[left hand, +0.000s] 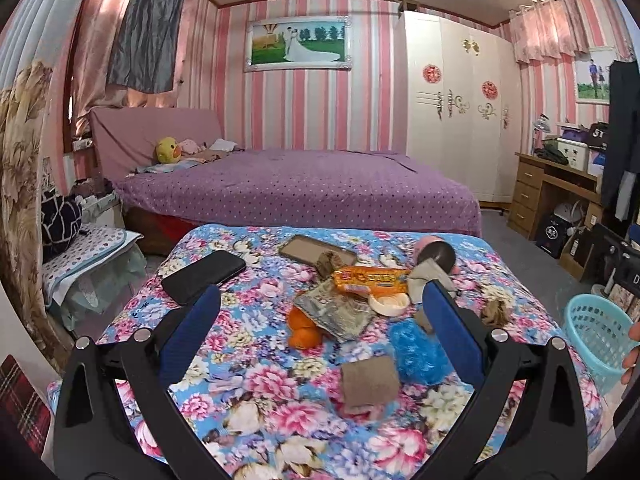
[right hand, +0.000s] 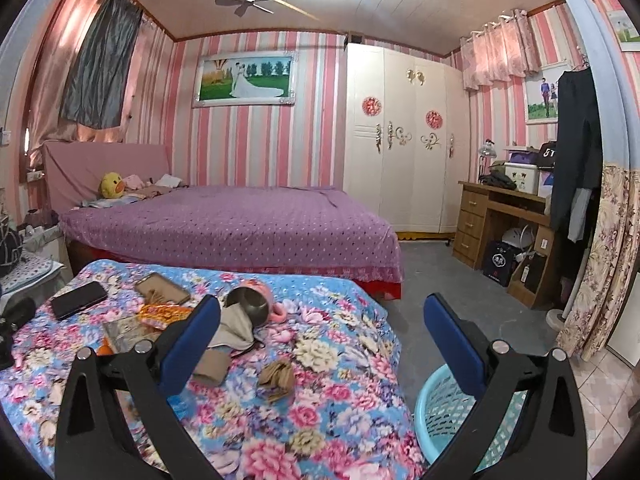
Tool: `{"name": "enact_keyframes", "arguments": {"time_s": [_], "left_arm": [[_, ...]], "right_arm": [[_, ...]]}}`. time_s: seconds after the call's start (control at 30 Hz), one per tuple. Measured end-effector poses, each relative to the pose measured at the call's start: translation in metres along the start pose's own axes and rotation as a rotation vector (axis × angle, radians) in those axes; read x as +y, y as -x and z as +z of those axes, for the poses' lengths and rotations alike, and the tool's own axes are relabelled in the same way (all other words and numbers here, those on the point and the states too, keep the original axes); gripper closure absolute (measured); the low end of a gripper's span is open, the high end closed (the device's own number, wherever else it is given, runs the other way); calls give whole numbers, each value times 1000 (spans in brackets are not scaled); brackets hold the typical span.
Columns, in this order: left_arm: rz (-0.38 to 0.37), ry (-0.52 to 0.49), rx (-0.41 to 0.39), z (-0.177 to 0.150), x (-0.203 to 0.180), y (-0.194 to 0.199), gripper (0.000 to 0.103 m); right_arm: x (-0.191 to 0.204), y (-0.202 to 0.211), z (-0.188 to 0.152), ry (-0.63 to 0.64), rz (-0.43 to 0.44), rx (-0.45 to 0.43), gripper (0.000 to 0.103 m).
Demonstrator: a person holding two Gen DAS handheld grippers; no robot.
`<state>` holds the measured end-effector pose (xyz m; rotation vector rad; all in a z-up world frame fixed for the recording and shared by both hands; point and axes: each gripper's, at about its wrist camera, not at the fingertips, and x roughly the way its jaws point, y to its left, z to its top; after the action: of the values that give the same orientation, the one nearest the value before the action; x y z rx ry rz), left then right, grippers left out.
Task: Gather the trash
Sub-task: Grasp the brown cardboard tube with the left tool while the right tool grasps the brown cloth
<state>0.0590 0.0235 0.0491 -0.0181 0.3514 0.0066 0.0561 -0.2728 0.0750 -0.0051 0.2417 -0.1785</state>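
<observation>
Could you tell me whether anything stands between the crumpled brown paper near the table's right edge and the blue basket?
Nothing visible does. The brown paper lies on bare floral cloth near the table's right edge, and the basket stands on the floor just past that edge. The right hand-held gripper is open and empty above them.

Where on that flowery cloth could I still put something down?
The near edge of the floral cloth, in front of the brown square, is bare, as is its right part beyond the crumpled brown scrap. The middle, around the orange wrapper, is crowded.
</observation>
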Motion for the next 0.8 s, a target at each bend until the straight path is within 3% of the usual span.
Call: {"name": "enact_keyframes", "arguments": {"time_s": [0.23,0.4,0.57,0.7,0.8], "left_arm": [[54,15,81,-20,29,-34,5],[92,22,105,-27,43,-44,5],[50,96,181,-36,52,-56,5],[20,99,233,-46,43,-69,5],[-24,95,284,-54,30,-80,5]], "right_arm": [[-3,-31,-44,32,-10,108,4],[-14,-40,-53,12,-11,107,4],[-19,-56,-64,-23,12,179,4],[-14,-62,-69,32,-48,206,4],[-23,-63,-69,2,-51,215,4]]}}
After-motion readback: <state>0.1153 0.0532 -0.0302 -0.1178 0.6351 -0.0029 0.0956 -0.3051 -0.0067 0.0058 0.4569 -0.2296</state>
